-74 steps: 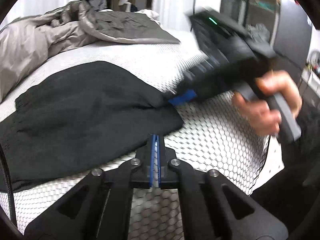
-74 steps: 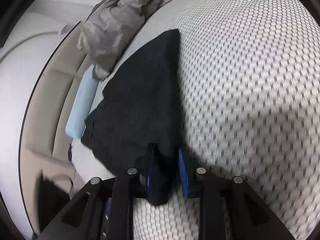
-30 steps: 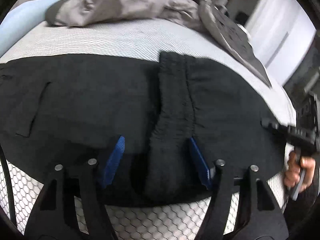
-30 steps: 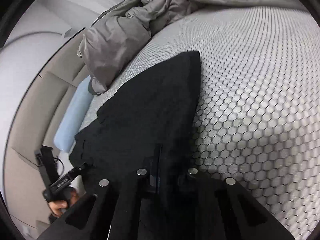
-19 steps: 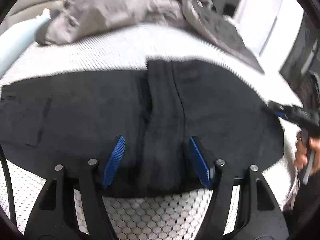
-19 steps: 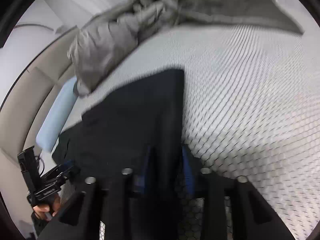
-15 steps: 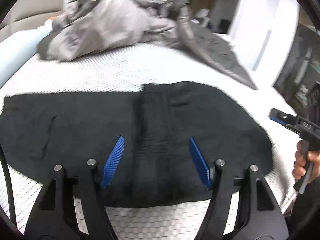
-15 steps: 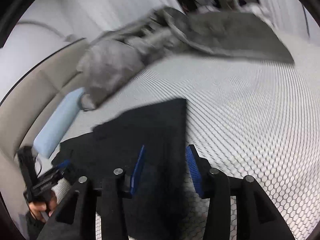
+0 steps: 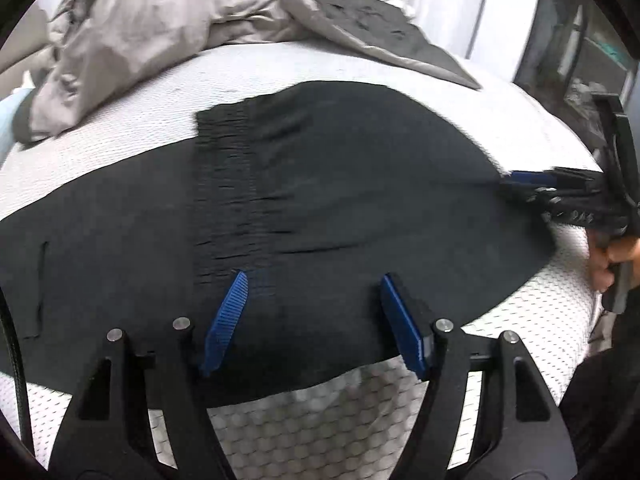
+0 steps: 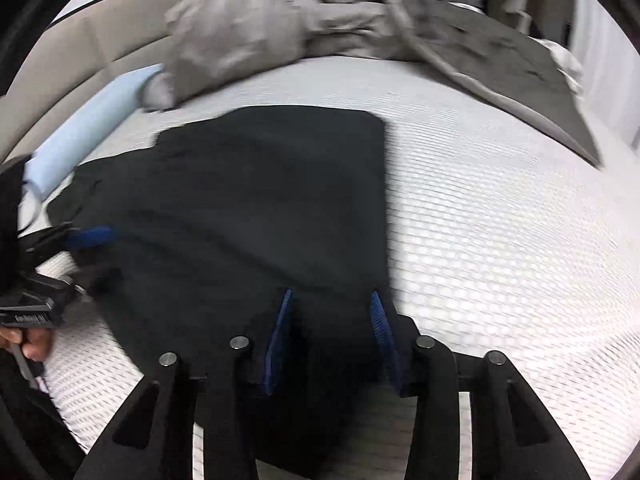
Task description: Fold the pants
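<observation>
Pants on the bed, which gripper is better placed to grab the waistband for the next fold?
Left, probably. The left gripper hangs open beside the waistband of the pants; the right gripper sits at the far end.

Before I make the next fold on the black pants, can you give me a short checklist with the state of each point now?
1. Left gripper open, nothing pinched: ok.
2. Right gripper open, pads clear of the cloth: ok.
3. Black pants lie flat on the mattress: ok.
4. Waistband folded over onto the pants: ok.
5. Grey duvet apart from the pants: ok.
6. Hidden wrinkles under the fold: cannot tell.
</observation>
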Motion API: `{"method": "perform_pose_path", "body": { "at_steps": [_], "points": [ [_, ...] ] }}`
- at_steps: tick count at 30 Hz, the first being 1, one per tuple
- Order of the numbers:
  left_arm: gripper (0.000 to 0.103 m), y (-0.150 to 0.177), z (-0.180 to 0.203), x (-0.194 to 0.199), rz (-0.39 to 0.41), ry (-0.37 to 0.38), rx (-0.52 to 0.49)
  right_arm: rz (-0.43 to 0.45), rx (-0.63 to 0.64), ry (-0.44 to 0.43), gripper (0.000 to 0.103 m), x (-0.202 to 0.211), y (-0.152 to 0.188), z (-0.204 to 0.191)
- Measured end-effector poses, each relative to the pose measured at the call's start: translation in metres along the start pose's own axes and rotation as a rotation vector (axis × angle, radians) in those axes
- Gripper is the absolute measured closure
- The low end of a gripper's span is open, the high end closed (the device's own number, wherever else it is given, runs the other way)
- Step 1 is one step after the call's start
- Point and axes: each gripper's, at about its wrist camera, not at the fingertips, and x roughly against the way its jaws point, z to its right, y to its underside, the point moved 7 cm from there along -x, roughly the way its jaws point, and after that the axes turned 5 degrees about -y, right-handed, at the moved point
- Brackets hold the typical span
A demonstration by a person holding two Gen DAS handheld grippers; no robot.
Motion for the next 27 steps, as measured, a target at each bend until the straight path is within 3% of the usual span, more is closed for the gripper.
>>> {"method": "perform_pose_path", "body": {
  "at_steps": [3, 5, 7, 8, 14, 16, 21, 24, 27],
  "points": [
    [0.036, -0.011, -0.007, 0.014, 0.034, 0.019, 0.058, 0.038, -0.078, -0.026, 0.058, 0.014, 0.000, 0.021],
    [0.034, -0.030, -0.008, 0.026, 0.099, 0.024, 0.071, 0.117, -0.069, -0.054, 0.056, 0.031, -0.010, 0.017],
    [0.021, -0.047, -0.008, 0.029, 0.147, 0.004, 0.078, 0.156, -0.040, -0.084, 0.053, 0.037, -0.022, 0.002],
    [0.021, -0.052, -0.006, 0.027, 0.163, -0.014, 0.078, 0.152, -0.021, -0.100, 0.051, 0.033, -0.026, -0.010],
    [0.021, -0.065, 0.007, -0.036, 0.036, -0.087, -0.024, 0.017, 0.053, -0.138, 0.051, -0.028, -0.040, -0.044],
    [0.021, -0.060, -0.001, -0.045, 0.013, -0.110, -0.032, -0.043, 0.077, -0.096, 0.051, -0.050, -0.033, -0.047],
    [0.018, -0.048, -0.034, -0.044, -0.019, -0.026, 0.118, -0.028, 0.030, -0.005, 0.051, -0.038, -0.031, -0.008],
    [0.018, -0.052, -0.030, -0.036, -0.007, -0.086, 0.086, -0.006, -0.011, 0.059, 0.050, -0.026, -0.030, 0.010],
    [0.018, -0.071, -0.019, -0.020, 0.062, -0.064, 0.056, 0.045, -0.052, 0.000, 0.050, -0.019, -0.043, 0.003]
  ]
}}
